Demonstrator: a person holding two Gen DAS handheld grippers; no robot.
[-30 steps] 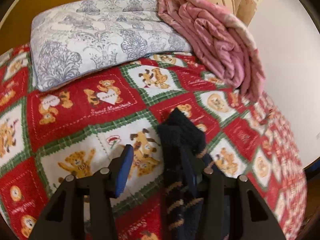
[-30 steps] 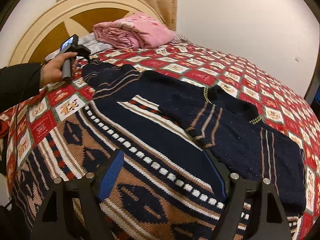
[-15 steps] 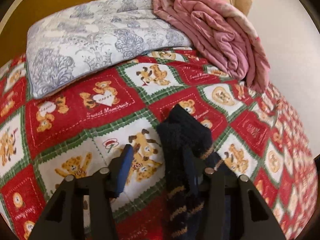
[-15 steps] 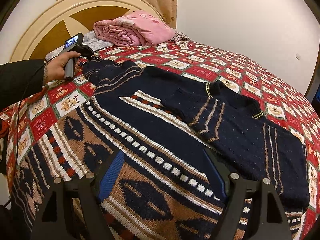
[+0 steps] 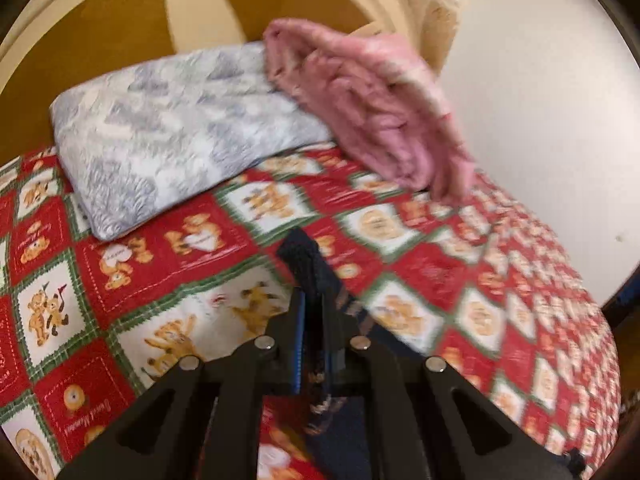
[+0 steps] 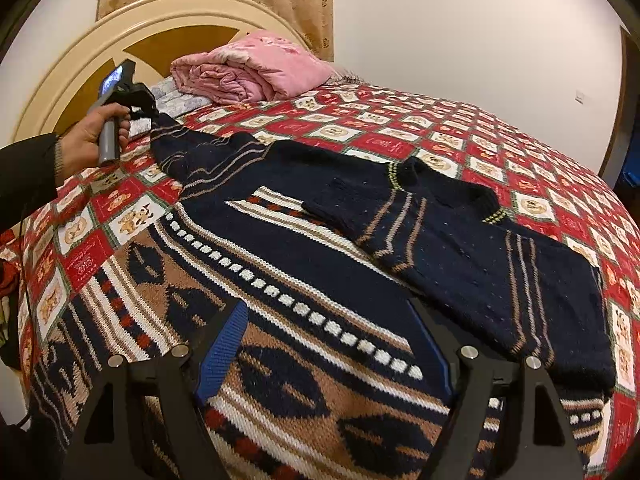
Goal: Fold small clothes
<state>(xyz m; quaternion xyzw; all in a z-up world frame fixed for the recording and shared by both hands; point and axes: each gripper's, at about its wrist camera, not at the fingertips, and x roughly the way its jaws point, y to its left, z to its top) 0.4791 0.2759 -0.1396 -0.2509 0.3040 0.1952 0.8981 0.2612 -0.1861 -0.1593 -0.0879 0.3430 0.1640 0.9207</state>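
Observation:
A dark navy knitted sweater with tan stripes and a brown patterned hem lies spread on the bed. Its right sleeve is folded over the chest. My left gripper is shut on the cuff of the other sleeve and holds it lifted off the quilt. In the right wrist view the left gripper is at the far left with the sleeve stretched up to it. My right gripper is open and empty, hovering over the patterned hem.
The bed has a red, white and green teddy-bear quilt. A grey-blue patterned pillow and a folded pink blanket lie at the headboard. A white wall is behind the bed.
My left gripper has closed on the sleeve cuff and lifted it off the quilt. The right gripper has drifted slightly and stays open.

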